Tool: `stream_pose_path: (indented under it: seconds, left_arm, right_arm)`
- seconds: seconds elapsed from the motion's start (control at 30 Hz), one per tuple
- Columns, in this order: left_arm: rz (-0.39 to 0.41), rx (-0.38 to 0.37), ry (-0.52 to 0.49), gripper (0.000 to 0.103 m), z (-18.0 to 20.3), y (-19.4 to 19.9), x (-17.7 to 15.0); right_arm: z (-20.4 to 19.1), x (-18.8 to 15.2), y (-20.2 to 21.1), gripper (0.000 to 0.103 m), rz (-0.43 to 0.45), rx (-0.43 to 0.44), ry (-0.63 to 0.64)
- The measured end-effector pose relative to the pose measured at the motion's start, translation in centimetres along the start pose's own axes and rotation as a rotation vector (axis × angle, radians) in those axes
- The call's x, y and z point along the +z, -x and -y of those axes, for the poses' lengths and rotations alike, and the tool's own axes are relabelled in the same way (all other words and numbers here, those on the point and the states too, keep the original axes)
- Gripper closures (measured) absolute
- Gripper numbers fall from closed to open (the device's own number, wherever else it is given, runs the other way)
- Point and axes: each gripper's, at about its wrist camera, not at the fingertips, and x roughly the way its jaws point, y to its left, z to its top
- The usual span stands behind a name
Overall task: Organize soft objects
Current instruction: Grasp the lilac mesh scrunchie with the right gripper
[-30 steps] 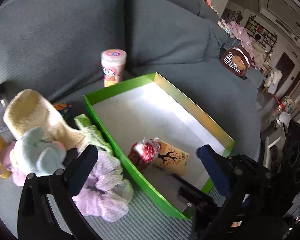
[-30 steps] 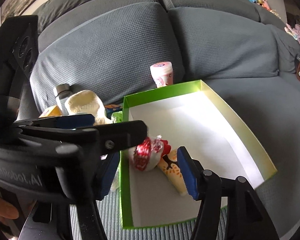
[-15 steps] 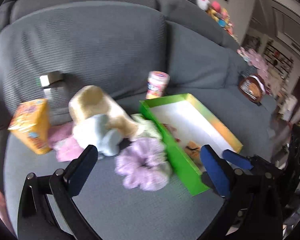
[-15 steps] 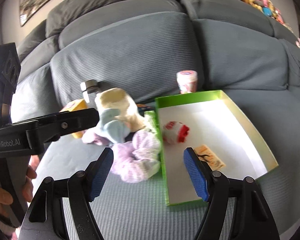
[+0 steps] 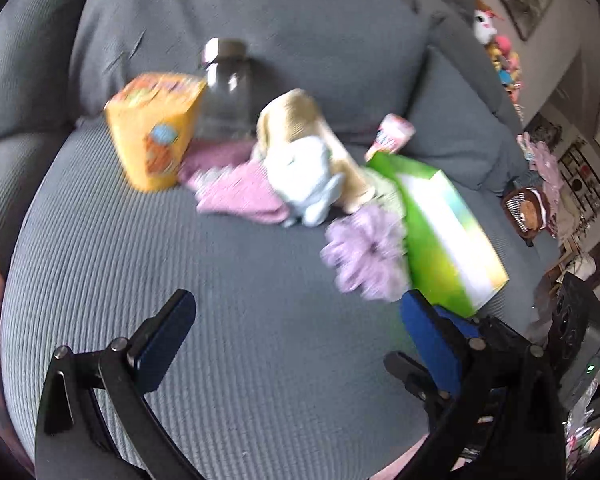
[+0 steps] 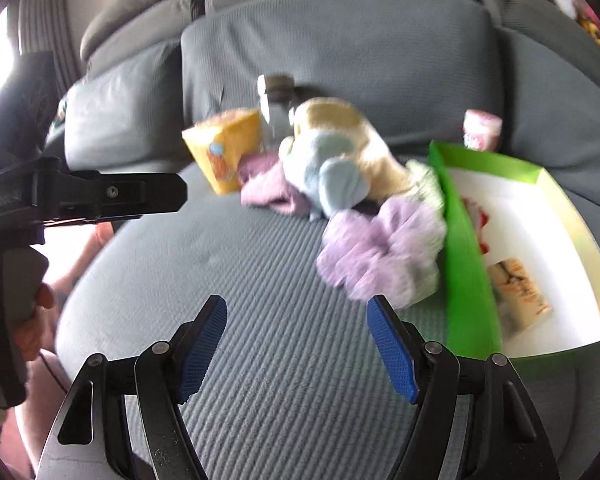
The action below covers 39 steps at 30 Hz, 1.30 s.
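Both my claws are empty: my right claw (image 6: 296,346) gapes over bare sofa cushion (image 6: 260,280), and my left claw (image 5: 296,340) stands just as wide apart with nothing between its pads. The soft things lie in a heap ahead: a lilac scrunchie (image 6: 376,252) touching the outer wall of the green box (image 6: 464,280), a pale blue plush (image 6: 328,176) behind it against a cream sock (image 6: 352,128) and a pink cloth (image 6: 268,188). My worry is the scrunchie (it sits so tight to the box wall): closing on it, one pad could catch the thin wall and drag or tip the box, spilling the two items inside. Reaching deeper, I might knock over the orange carton (image 6: 228,148) or the jar (image 6: 276,108), neither of them soft.
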Motion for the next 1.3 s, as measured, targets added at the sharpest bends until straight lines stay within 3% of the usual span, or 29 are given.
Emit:
stream_pose_path:
  seconds: [0.2, 0.37, 0.5, 0.6, 0.7, 0.8, 0.87, 0.93, 1.0, 1.13, 1.3]
  left_arm:
    - [-0.001, 0.056, 0.011, 0.001, -2.4, -0.1, -0.5]
    - [0.006, 0.076, 0.056, 0.001, -4.3, -0.2, -0.3]
    - [-0.001, 0.055, 0.095, 0.001, -5.2, -0.5, -0.1]
    - [-0.011, 0.017, 0.121, 0.001, -5.7, -0.9, 0.1]
    - [-0.015, 0.007, 0.129, 0.001, -5.6, -1.2, 0.2]
    - [-0.033, -0.052, 0.130, 0.001, -5.2, -1.6, 0.1]
    - [-0.043, -0.019, 0.093, 0.001, -4.6, -2.2, 0.2]
    - [-0.081, 0.021, 0.047, 0.001, -3.9, -3.3, 0.1]
    - [-0.128, 0.044, 0.001, 0.001, -3.3, -4.6, -0.2]
    - [-0.163, 0.095, -0.093, 0.001, -2.2, -6.2, -0.5]
    - [-0.172, 0.101, -0.175, 0.002, -0.6, -7.3, -0.3]
  right_arm:
    - [-1.6, 1.7, -4.7, 0.030, -0.009, -0.151, 0.081]
    - [-0.8, 3.5, -8.9, 0.033, -0.094, -0.236, 0.077]
    - [-0.3, 3.6, -10.3, 0.088, -0.145, -0.181, 0.081]
    - [-0.6, 3.6, -8.9, 0.094, -0.104, -0.036, 0.074]
    - [-2.3, 3.0, -5.8, 0.094, -0.029, 0.156, 0.127]
    - [-4.1, 2.0, -3.6, 0.094, -0.013, 0.236, 0.208]
    - [-4.7, 1.1, -3.5, 0.092, -0.061, 0.245, 0.236]
    - [-4.7, 0.2, -3.7, 0.077, -0.097, 0.230, 0.243]
    - [-4.0, -0.8, -3.8, 0.053, -0.128, 0.200, 0.217]
    - [-2.0, -1.7, -3.0, 0.050, -0.118, 0.199, 0.137]
    - [-0.5, -1.6, -3.9, 0.047, -0.123, 0.177, 0.071]
